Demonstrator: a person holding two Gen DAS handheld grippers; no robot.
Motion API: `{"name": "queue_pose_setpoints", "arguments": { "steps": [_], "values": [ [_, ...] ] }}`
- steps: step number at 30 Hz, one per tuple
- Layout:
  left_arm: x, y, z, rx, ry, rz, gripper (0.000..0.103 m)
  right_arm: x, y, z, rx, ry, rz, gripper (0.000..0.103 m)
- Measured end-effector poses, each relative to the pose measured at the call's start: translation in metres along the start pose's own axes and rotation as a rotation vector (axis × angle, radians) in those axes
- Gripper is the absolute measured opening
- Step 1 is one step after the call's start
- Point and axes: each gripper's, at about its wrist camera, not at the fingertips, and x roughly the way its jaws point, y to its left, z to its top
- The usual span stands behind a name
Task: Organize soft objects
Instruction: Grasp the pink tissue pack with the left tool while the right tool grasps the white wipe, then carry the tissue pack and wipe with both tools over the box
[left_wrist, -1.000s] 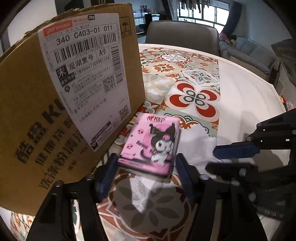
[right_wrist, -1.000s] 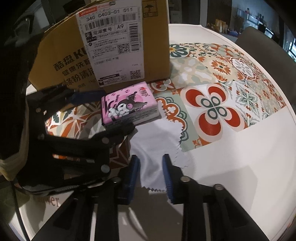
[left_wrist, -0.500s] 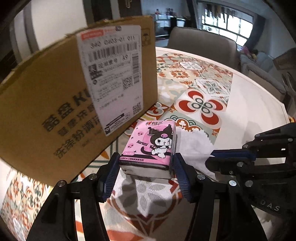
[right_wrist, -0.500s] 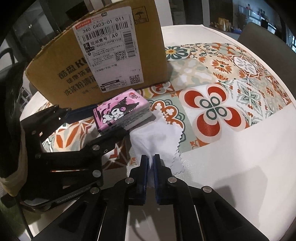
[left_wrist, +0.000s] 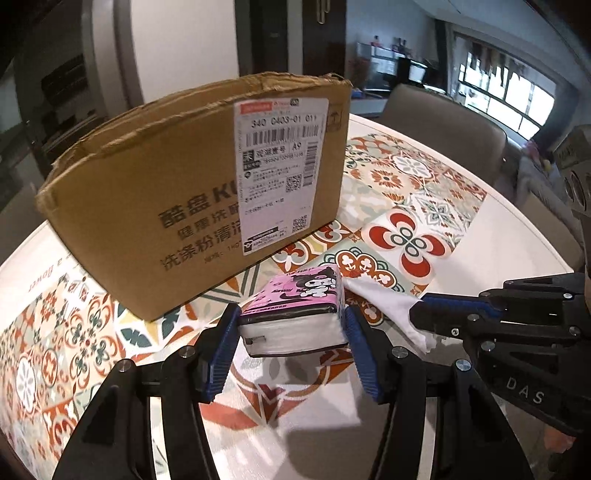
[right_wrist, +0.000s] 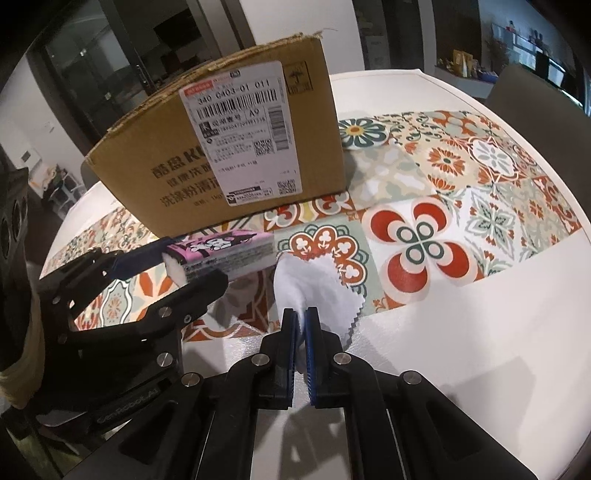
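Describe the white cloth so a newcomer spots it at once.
Find the cardboard box on the patterned mat. In front of it, right of the pink tissue pack, lies the white cloth. It alone is plain, thin and zigzag-edged, pinched in the right gripper.

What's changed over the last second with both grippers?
The right gripper jaws closed on the white cloth and pulled its near edge up off the table. The left gripper raised the pink tissue pack, which it holds. The box stayed put.
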Motion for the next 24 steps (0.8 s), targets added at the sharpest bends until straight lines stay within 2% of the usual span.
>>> {"name": "queue_pose_setpoints", "arguments": {
  "steps": [14, 24],
  "values": [
    [-0.045, -0.012, 0.006, -0.151, -0.054, 0.1, 0.056, -0.039, -0.002, 0.012, -0.08, -0.057, 0.061, 0.006],
    [-0.085, -0.019, 0.018, -0.212, -0.128, 0.17, 0.056, -0.07, 0.0, 0.026, -0.139, -0.114, 0.103, 0.006]
  ]
}}
